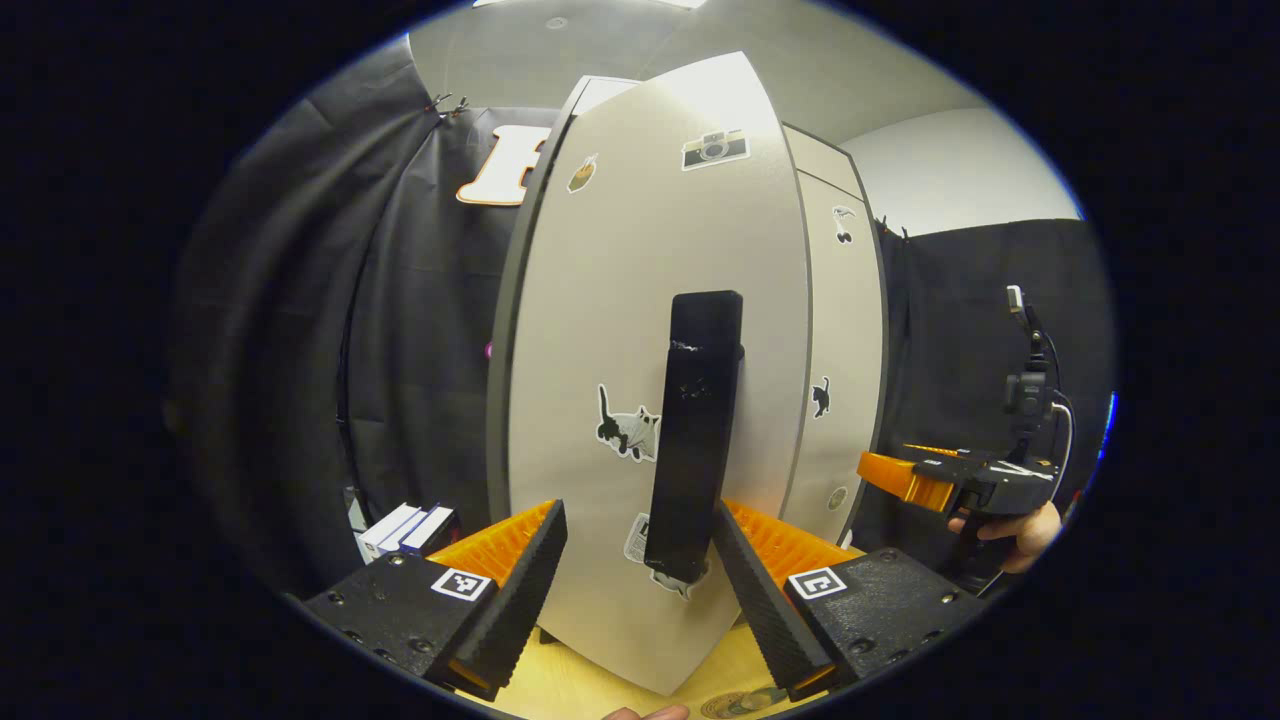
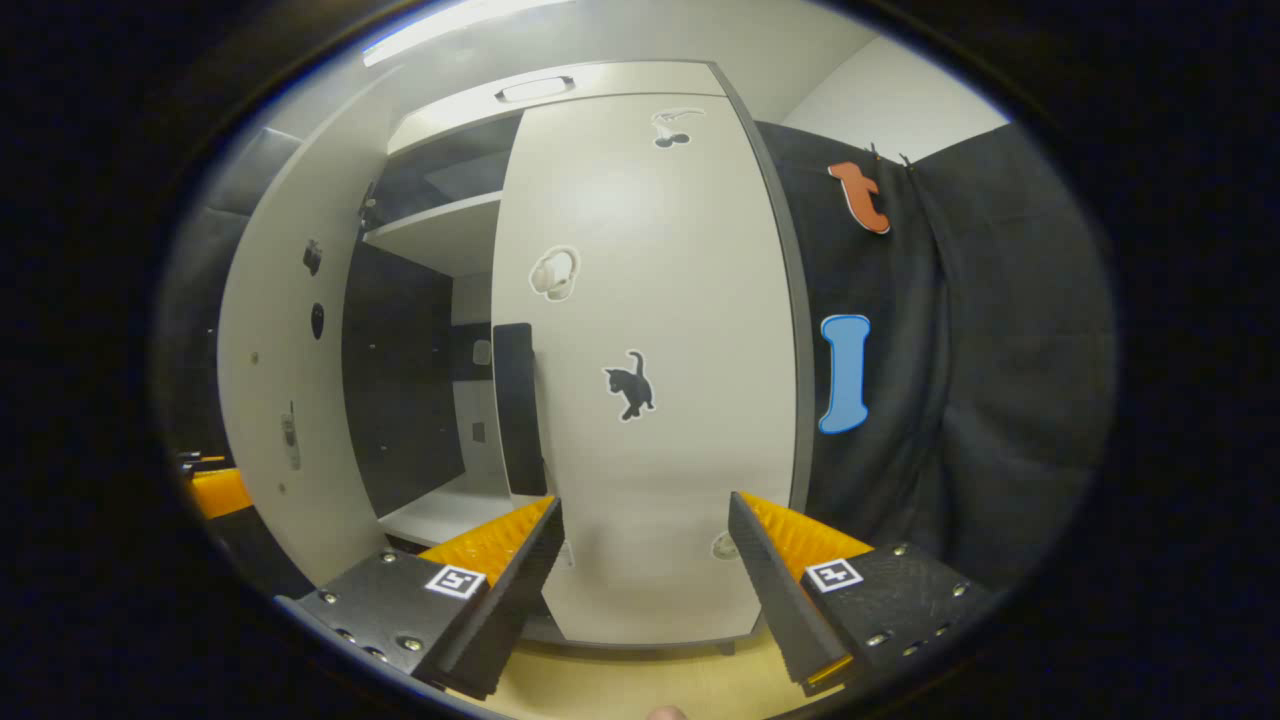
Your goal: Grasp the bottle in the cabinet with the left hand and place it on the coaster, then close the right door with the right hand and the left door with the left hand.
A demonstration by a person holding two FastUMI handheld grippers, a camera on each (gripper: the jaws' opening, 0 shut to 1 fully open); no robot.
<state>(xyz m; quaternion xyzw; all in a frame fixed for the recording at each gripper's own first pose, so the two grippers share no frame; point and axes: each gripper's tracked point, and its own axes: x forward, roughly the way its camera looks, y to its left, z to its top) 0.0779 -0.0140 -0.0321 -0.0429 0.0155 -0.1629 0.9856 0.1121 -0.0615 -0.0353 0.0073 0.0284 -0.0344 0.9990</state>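
Note:
In the left gripper view, the cabinet's left door (image 1: pixel 620 330) stands ajar, close in front of me. Its black upright handle (image 1: pixel 695 440) reaches down between the fingers of my left gripper (image 1: pixel 640 560), which is open and not pressing on it. The right door (image 1: pixel 842 380) behind it looks shut. Farther right, a hand (image 1: pixel 1012 532) holds the right gripper (image 1: pixel 905 478). A round patterned coaster edge (image 1: pixel 742 704) peeks in on the wooden table. In the right gripper view, my right gripper (image 2: pixel 640 560) is open, facing the right door (image 2: pixel 650 330) and its handle (image 2: pixel 518 410).
Between the swung-out left door (image 2: pixel 280 360) and the right door, the cabinet's dark inside and shelves (image 2: pixel 430 230) show. White boxes (image 1: pixel 402 528) lie left of the cabinet. The left gripper's orange finger (image 2: pixel 215 492) shows at the far left. Black cloth hangs on both sides.

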